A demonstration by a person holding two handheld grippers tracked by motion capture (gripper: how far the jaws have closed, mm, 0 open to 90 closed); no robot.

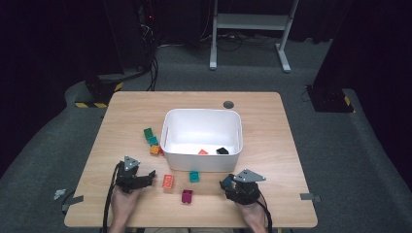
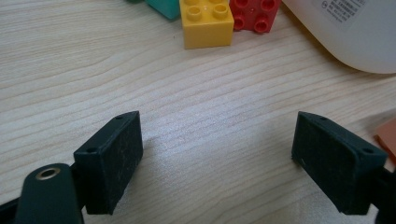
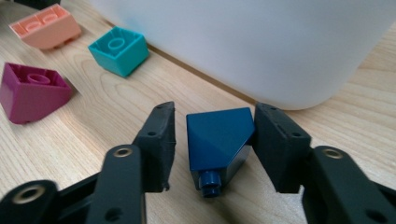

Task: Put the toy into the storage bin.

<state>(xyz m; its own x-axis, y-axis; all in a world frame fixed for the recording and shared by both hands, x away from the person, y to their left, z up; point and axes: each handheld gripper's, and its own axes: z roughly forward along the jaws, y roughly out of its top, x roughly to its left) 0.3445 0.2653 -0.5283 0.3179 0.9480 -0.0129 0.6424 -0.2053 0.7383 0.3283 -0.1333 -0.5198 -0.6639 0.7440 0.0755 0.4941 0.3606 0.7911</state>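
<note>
A dark blue sloped brick lies on its side on the wooden table between the jaws of my right gripper. One pad touches one side of it, and a thin strip of table shows between the brick and the other pad. In the high view this gripper sits at the front right, just before the white bin. My left gripper rests at the front left. Its jaws stand wide open over bare wood with nothing between them.
Loose bricks lie near the bin: magenta, teal and orange in front, green, teal and yellow at its left. A red-orange brick and a black one lie inside the bin.
</note>
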